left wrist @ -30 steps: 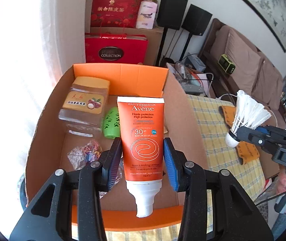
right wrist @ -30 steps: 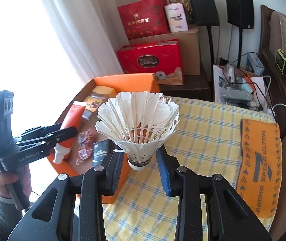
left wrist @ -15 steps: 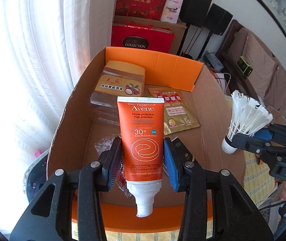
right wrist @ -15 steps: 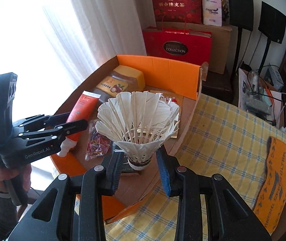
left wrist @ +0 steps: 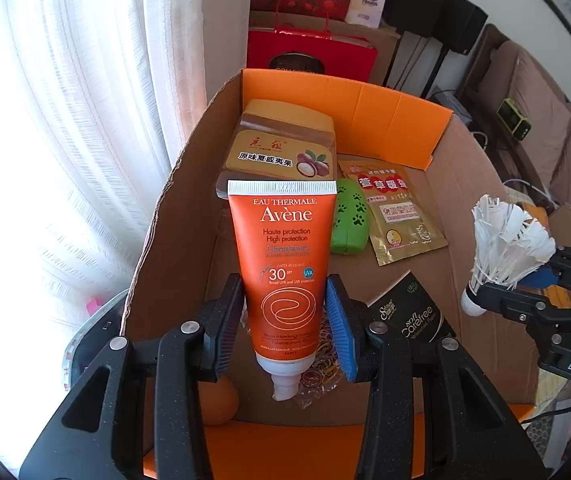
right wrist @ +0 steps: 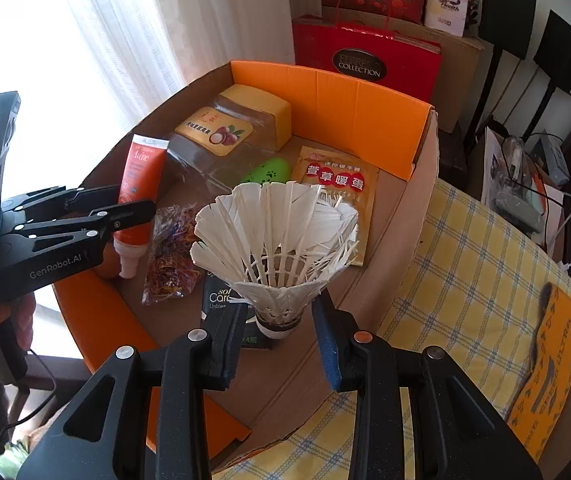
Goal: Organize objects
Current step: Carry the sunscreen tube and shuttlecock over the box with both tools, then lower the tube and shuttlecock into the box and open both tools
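My left gripper is shut on an orange Avène sunscreen tube, cap down, held inside the open cardboard box near its left wall. The tube also shows in the right wrist view with the left gripper. My right gripper is shut on the cork of a white feather shuttlecock, held over the box's near right side. The shuttlecock shows at the right of the left wrist view.
In the box lie a nut jar, a green case, a gold sachet, a bag of rubber bands, a black packet and an orange ball. A yellow checked cloth and an orange towel lie right.
Both grippers have moved further over and down into the box with their objects still held. The box contents now look closer in both views.
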